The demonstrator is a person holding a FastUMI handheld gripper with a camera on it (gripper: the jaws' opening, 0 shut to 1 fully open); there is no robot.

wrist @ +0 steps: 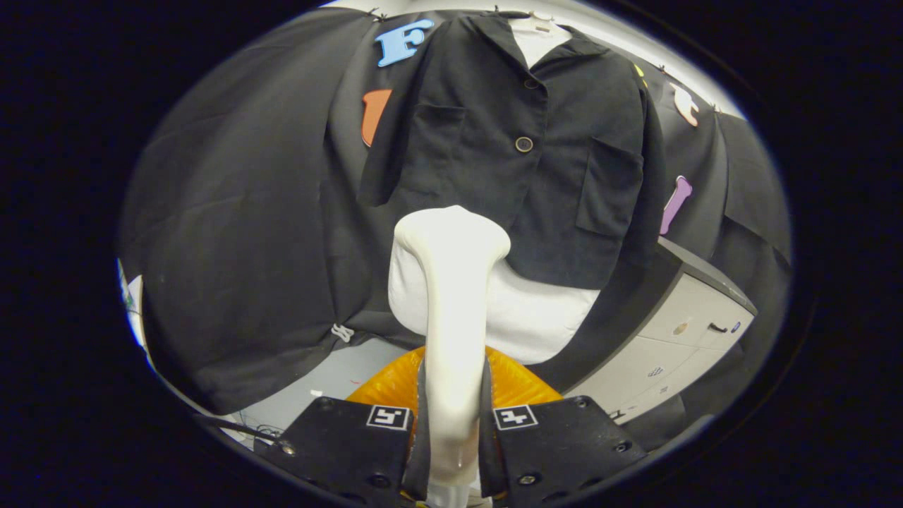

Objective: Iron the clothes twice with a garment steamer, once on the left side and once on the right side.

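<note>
A white garment steamer (451, 296) stands upright between my fingers, its handle pressed from both sides, and its broad head rises ahead of them. My gripper (451, 430) is shut on that handle. Beyond the steamer's head hangs a black buttoned jacket (522, 155) over a white shirt (536, 317), both on a hanger against the booth's black wall. The steamer's head sits just below the jacket's lower left front; I cannot tell if it touches the cloth. An orange rounded base (395, 384) shows behind the handle, partly hidden by it.
A grey cabinet with drawers (677, 339) stands to the right of the hanging clothes. Pale floor (331, 388) shows at the lower left, with a cable (240, 427) lying on it near my left finger.
</note>
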